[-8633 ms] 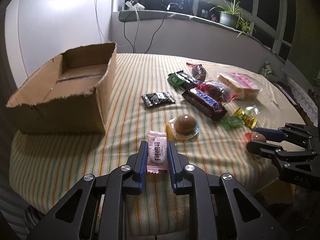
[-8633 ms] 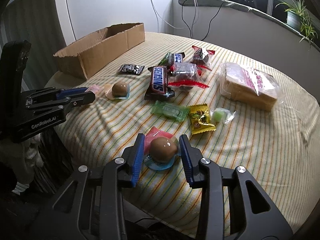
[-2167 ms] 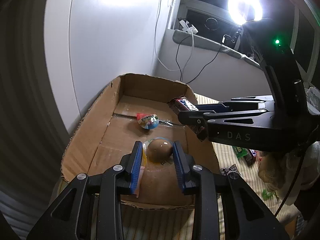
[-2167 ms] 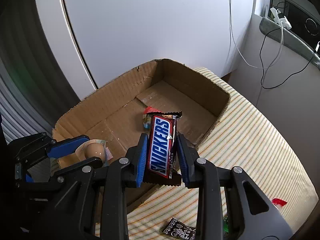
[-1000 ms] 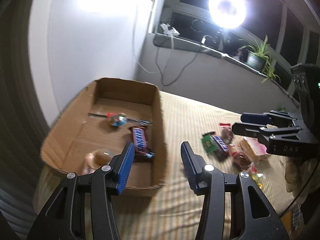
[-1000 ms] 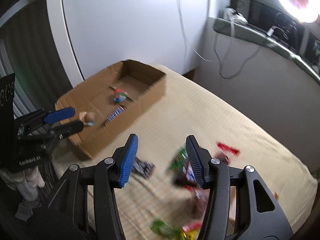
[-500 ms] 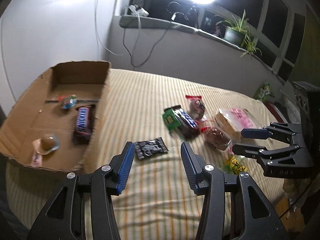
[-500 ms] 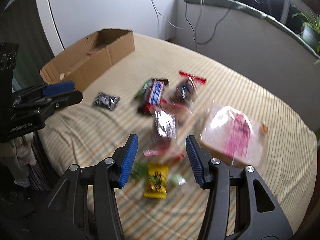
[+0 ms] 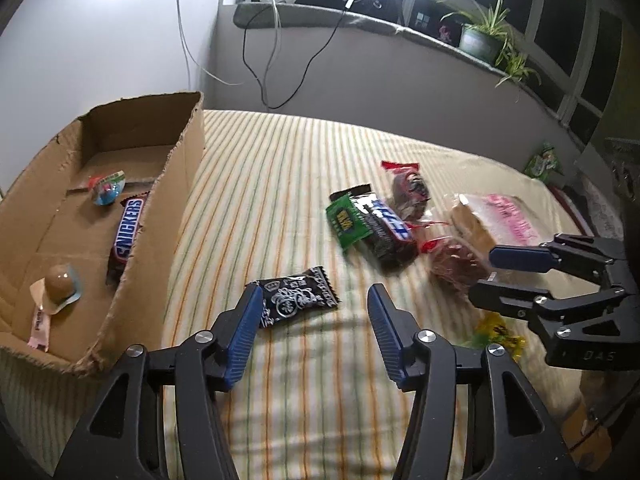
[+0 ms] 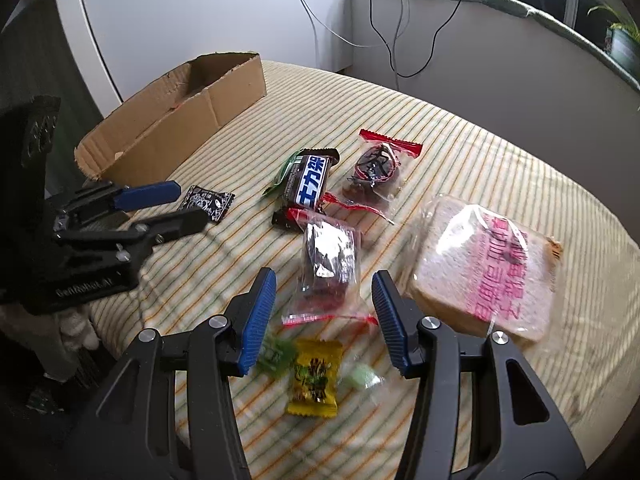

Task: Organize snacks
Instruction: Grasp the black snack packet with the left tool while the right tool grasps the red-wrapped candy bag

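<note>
Two hand-held grippers hover over a striped tablecloth (image 9: pixel 280 168) scattered with snacks. In the left wrist view, the left gripper (image 9: pixel 314 334), jaws wide and holding nothing, fills the lower centre, with a small black patterned candy packet (image 9: pixel 296 300) just beyond its left fingertip. At the left edge sits a cardboard box (image 9: pixel 176 200) containing a Snickers bar (image 9: pixel 128 232), a brown jelly cup (image 9: pixel 60 282) and a blue-and-red wrapped sweet (image 9: pixel 105 190).

In the right wrist view, the right gripper (image 10: pixel 324 320), also wide and empty, frames a clear-wrapped dark snack (image 10: pixel 330 264); a yellow candy (image 10: pixel 316 376) lies below it and bagged sliced bread (image 10: pixel 488 268) at the right.

This looks like the reach for the next pair of snacks. Each gripper likely needs to lower, straddle its packet and close.
</note>
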